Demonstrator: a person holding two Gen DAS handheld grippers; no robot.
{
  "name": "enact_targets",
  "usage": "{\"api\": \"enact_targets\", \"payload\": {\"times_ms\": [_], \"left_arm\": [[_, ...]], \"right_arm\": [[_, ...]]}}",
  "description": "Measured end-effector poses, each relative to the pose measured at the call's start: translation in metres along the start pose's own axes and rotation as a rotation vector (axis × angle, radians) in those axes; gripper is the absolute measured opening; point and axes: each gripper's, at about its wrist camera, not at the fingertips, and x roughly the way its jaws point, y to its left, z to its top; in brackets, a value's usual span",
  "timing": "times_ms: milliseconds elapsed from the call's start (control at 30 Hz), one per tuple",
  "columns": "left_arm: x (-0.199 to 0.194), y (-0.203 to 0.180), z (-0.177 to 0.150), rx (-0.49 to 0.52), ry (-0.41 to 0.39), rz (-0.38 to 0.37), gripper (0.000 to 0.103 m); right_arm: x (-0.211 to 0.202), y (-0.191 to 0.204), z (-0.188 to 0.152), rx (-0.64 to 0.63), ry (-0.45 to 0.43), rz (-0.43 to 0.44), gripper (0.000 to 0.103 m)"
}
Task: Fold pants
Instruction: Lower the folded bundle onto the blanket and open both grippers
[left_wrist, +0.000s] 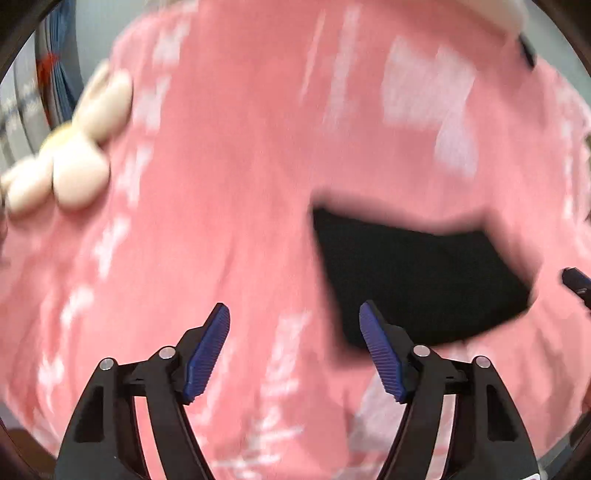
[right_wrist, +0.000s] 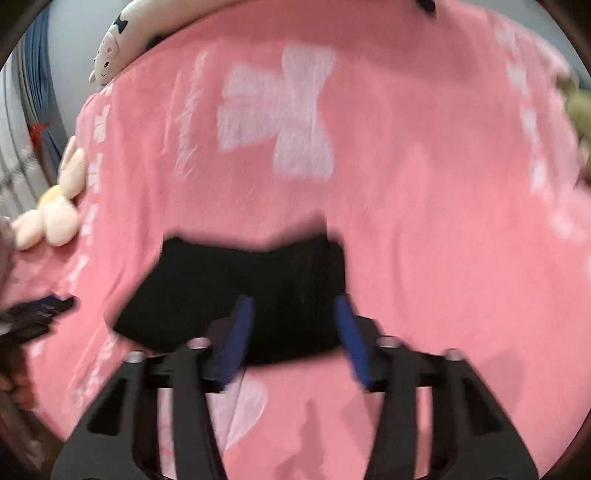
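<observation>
A: Where are the pants (right_wrist: 240, 291)?

B: Flat on the pink bedspread (right_wrist: 424, 221), folded into a compact black block. In the right view they lie just ahead of the right gripper (right_wrist: 293, 306); in the left view they sit off to the right of the left gripper (left_wrist: 293, 314).

A: Is either gripper holding them?

B: No. Both have their jaws spread with nothing between them. The left one hangs over bare bedspread, its right finger only overlapping the black cloth's near edge in the picture. The right one frames the near edge of the pants, but whether a tip touches is lost in the blur.

A: Why so placed?

B: My guess — the fold is nearly or wholly done. A block that tidy, with straight sides, suggests the legs are already doubled over. The right gripper faces the near edge, which would suit one more fold or a smoothing press. The left stands aside, leaving the cloth clear.

A: Anything in the way?

B: Not close. A cream flower plush (left_wrist: 70, 155) lies at the bedspread's left edge, well apart from the pants, and a white plush (right_wrist: 118, 48) at the far edge.

A: Risk?

B: Soft fabric on soft bedding — a pinch might take up the bedspread too.
</observation>
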Motion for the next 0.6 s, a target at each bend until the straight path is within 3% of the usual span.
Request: {"api": "enact_targets", "payload": {"times_ms": [33, 133, 267, 300, 367, 400, 433, 500, 567, 600], "left_arm": [[0.004, 0.001, -0.003, -0.011, 0.013, -0.015, 0.058], [0.005, -0.007, 0.013, -0.044, 0.003, -0.042, 0.058], [0.023, -0.033, 0.045, -0.042, 0.004, -0.102, 0.061], [0.035, -0.04, 0.049, -0.041, 0.015, -0.104, 0.066], [0.069, -0.051, 0.047, -0.026, 0.077, -0.076, 0.069], [0.084, -0.054, 0.044, -0.015, 0.113, -0.061, 0.069], [0.104, -0.055, 0.037, -0.012, 0.159, -0.037, 0.073], [0.114, -0.047, 0.027, -0.061, 0.139, -0.079, 0.08], [0.105, -0.034, 0.026, -0.128, 0.145, -0.148, 0.079], [0.1, -0.028, 0.026, -0.153, 0.143, -0.173, 0.079]], "right_arm": [[0.003, 0.004, 0.004, -0.018, 0.001, 0.009, 0.019], [0.008, 0.023, 0.028, -0.053, -0.028, 0.07, 0.017], [0.029, 0.046, 0.059, -0.076, -0.053, 0.127, 0.017], [0.041, 0.049, 0.063, -0.083, -0.04, 0.135, 0.017], [0.073, 0.04, 0.061, -0.071, 0.013, 0.102, 0.017], [0.101, 0.024, 0.052, -0.075, 0.072, 0.007, 0.016], [0.122, 0.009, 0.043, -0.085, 0.125, -0.073, 0.008], [0.121, -0.013, 0.035, -0.054, 0.078, 0.005, 0.006], [0.101, -0.017, 0.043, 0.003, 0.106, 0.037, 0.011], [0.085, -0.019, 0.045, 0.027, 0.085, 0.046, 0.028]]}}
